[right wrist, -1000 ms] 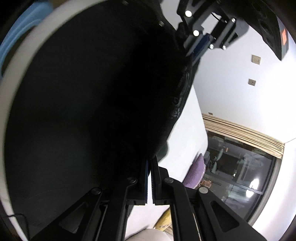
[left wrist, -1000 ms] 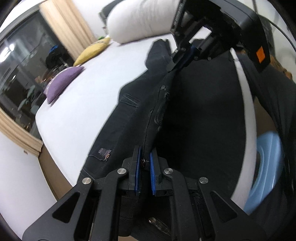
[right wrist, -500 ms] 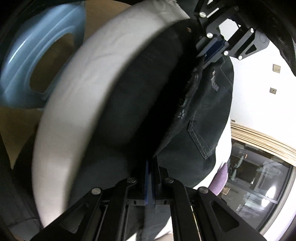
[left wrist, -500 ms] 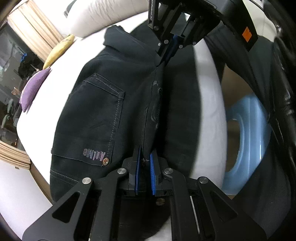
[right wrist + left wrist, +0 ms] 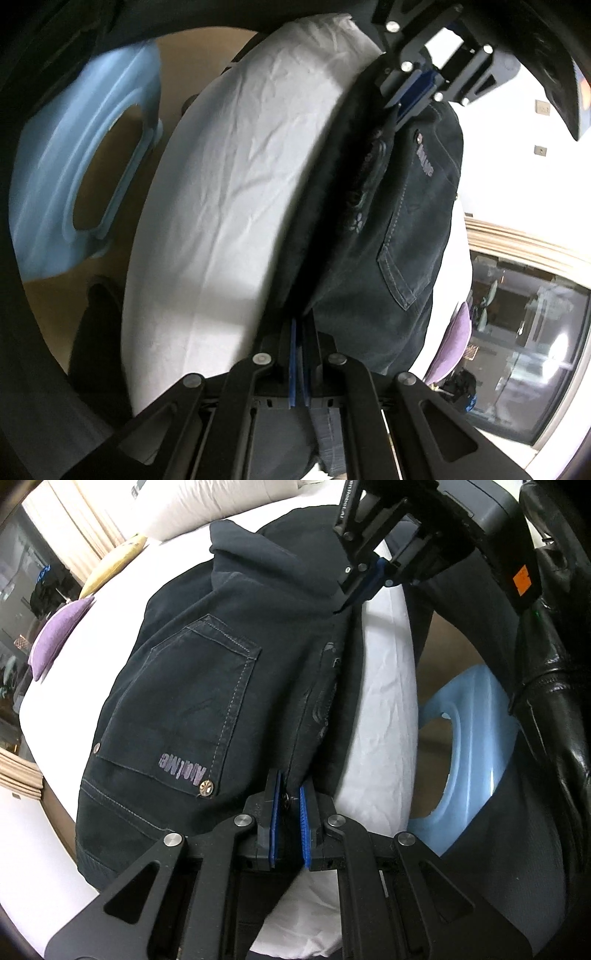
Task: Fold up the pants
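Note:
Dark navy jeans (image 5: 221,686) lie on the white bed (image 5: 384,701) near its edge, back pocket with "AloMe" lettering facing up. My left gripper (image 5: 289,805) is shut on the jeans' waistband by a metal button. My right gripper (image 5: 300,332) is shut on the same folded edge of the jeans (image 5: 399,236) further along. Each gripper shows in the other's view, the right one (image 5: 364,590) at the far end of the fold, the left one (image 5: 410,96) likewise. The fabric between them is stretched in a ridge.
A light blue plastic stool (image 5: 469,738) stands on the wooden floor beside the bed, also in the right wrist view (image 5: 77,173). White pillows (image 5: 207,502), a yellow cushion (image 5: 110,568) and a purple cushion (image 5: 55,635) lie at the bed's far side. A dark window (image 5: 524,332) is beyond.
Both grippers have drawn the held edge of the jeans toward the bed's edge; one half has folded over and the back pocket now faces up. Both stay shut.

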The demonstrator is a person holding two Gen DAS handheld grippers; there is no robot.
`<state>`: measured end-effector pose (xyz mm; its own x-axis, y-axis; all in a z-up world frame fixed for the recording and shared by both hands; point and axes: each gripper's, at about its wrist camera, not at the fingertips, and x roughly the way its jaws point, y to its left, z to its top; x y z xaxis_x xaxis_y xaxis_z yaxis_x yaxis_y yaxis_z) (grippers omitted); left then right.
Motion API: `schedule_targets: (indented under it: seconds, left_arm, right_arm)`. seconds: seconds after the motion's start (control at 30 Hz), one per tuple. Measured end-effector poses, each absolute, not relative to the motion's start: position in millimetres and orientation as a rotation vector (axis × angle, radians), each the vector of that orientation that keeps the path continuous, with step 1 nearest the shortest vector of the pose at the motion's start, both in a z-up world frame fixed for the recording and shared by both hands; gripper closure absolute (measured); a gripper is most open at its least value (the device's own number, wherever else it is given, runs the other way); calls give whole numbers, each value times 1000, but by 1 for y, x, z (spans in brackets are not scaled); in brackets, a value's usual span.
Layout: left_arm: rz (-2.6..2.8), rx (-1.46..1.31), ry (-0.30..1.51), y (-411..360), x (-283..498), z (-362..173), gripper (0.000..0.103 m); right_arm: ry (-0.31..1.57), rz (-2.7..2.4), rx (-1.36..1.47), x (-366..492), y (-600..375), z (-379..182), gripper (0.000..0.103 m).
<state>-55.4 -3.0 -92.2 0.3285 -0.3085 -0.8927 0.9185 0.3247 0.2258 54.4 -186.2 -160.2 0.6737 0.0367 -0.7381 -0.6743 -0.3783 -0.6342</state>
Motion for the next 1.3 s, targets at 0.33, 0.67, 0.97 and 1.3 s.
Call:
schedule_targets:
  seconds: [0.33, 0.67, 0.97, 1.3]
  left_arm:
    - [-888, 846, 917, 6, -50, -92, 87]
    - [-790, 444, 982, 40, -16, -34, 82]
    - [-608, 178, 1107, -4, 44, -101, 83]
    - [-568, 24, 1142, -1, 56, -104, 83]
  right_arm:
    - [605, 761, -1723, 30, -180, -184, 96]
    - [646, 711, -1639, 1, -177, -186, 96]
    - [672, 622, -1419, 8, -184, -171, 64]
    - [874, 339, -99, 131, -364, -64, 37]
